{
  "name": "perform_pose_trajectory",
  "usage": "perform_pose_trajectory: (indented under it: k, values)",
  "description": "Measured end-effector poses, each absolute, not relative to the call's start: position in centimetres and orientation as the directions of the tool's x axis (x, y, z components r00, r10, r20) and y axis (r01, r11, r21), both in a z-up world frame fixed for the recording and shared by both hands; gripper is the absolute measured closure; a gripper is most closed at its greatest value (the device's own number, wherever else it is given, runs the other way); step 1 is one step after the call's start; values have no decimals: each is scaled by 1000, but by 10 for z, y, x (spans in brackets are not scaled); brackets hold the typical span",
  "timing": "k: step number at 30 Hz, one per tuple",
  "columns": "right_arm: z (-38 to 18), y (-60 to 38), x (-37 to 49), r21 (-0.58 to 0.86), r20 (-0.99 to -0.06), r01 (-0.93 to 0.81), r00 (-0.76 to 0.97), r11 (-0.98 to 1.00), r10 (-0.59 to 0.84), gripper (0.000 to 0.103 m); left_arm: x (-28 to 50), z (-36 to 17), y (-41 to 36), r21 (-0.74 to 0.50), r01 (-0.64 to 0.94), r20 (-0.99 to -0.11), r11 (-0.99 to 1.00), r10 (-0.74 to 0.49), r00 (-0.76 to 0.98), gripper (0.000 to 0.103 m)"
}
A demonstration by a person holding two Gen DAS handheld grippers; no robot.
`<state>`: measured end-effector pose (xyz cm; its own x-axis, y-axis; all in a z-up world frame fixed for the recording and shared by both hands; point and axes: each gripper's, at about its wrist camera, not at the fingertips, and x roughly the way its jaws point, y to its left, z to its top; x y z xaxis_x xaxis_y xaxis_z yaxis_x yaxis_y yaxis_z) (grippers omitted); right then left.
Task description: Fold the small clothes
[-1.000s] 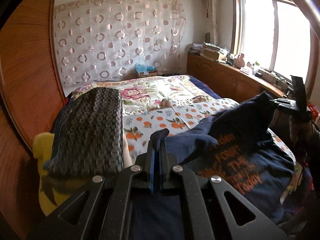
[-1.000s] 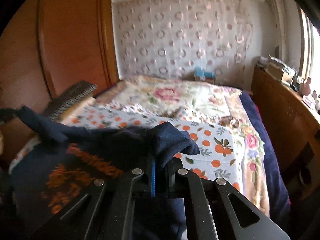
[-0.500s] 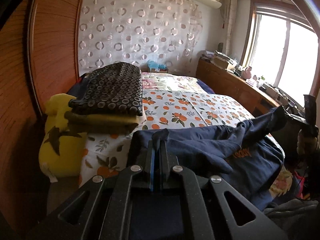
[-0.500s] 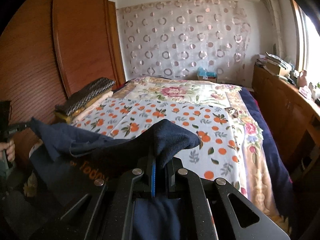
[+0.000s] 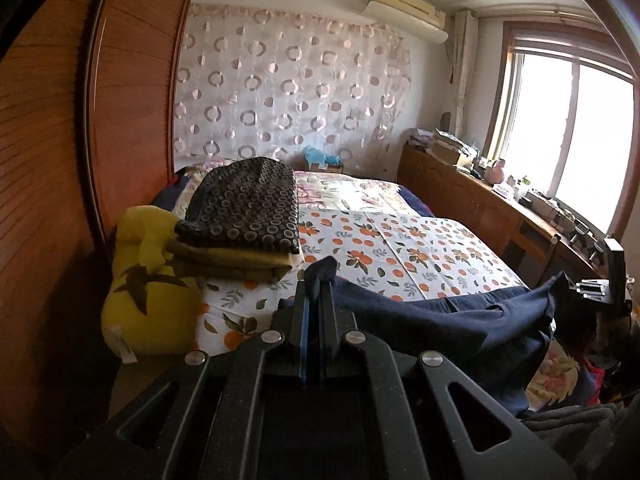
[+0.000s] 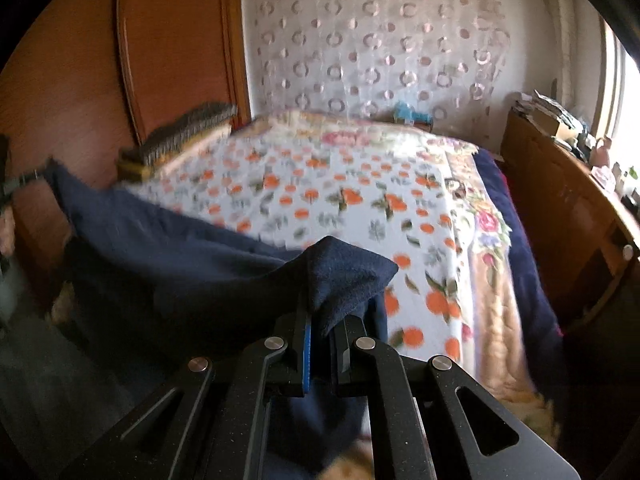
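A navy blue garment (image 5: 440, 320) is stretched taut between my two grippers above the near end of the bed. My left gripper (image 5: 316, 286) is shut on one corner of it, and a tuft of cloth sticks up past the pads. In the left wrist view the right gripper (image 5: 596, 288) holds the far corner at the right edge. In the right wrist view my right gripper (image 6: 324, 316) is shut on a thick fold of the navy garment (image 6: 180, 248), which runs left to the left gripper (image 6: 16, 184). The lower part hangs down out of sight.
The bed has an orange-print sheet (image 5: 400, 240). A stack of folded clothes (image 5: 248, 208), topped by a black ring-patterned piece, lies at its left side beside a yellow plush (image 5: 148, 280). A wooden wardrobe (image 5: 60, 160) stands left, and a cluttered sideboard (image 5: 480, 200) runs under the window.
Both grippers have drawn back toward the bed's near end with the garment. It was bunched with orange lettering showing; now it is pulled straight and the lettering is hidden.
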<state>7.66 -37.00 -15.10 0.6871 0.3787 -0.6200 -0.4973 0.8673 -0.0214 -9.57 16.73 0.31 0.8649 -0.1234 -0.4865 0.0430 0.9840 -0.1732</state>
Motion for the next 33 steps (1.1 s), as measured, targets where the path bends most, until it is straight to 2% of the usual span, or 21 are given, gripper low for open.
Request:
perform_pose_trajectory:
  k: [8, 10, 11, 12, 13, 14, 15, 17, 24, 33]
  values:
    - [-158, -369, 80, 20, -676, -498, 632, 867, 378, 96, -87, -17, 162, -166, 60, -567, 984, -145, 811, 98]
    - [-152, -369, 84, 5, -671, -475, 650, 880, 355, 77, -84, -21, 161, -165, 58, -585, 985, -145, 798, 98]
    - [-148, -371, 84, 13, -662, -473, 656, 881, 362, 71, -82, -23, 161, -157, 54, -592, 986, -138, 794, 91]
    - [-144, -374, 84, 27, -646, -478, 662, 878, 380, 58, -81, -24, 161, -148, 48, -599, 988, -128, 790, 83]
    - [-140, -376, 85, 30, -633, -473, 673, 880, 383, 52, -80, -24, 163, -154, 47, -594, 987, -130, 794, 64]
    - [-135, -379, 87, 25, -625, -457, 687, 889, 371, 51, -81, -24, 163, -164, 49, -587, 985, -138, 797, 55]
    - [-132, -381, 91, 15, -621, -443, 698, 896, 356, 51, -80, -22, 164, -169, 49, -585, 984, -140, 799, 52]
    - [-127, -383, 95, 0, -607, -429, 718, 903, 341, 51, -77, -21, 164, -157, 45, -581, 987, -129, 804, 38]
    - [-135, -370, 128, 22, -605, -408, 722, 913, 337, 51, -41, -22, 164, -110, 72, -600, 991, -124, 790, 36]
    - [-174, -348, 170, 51, -670, -422, 657, 905, 344, 51, 23, -51, 167, -51, 85, -687, 995, -97, 720, 36]
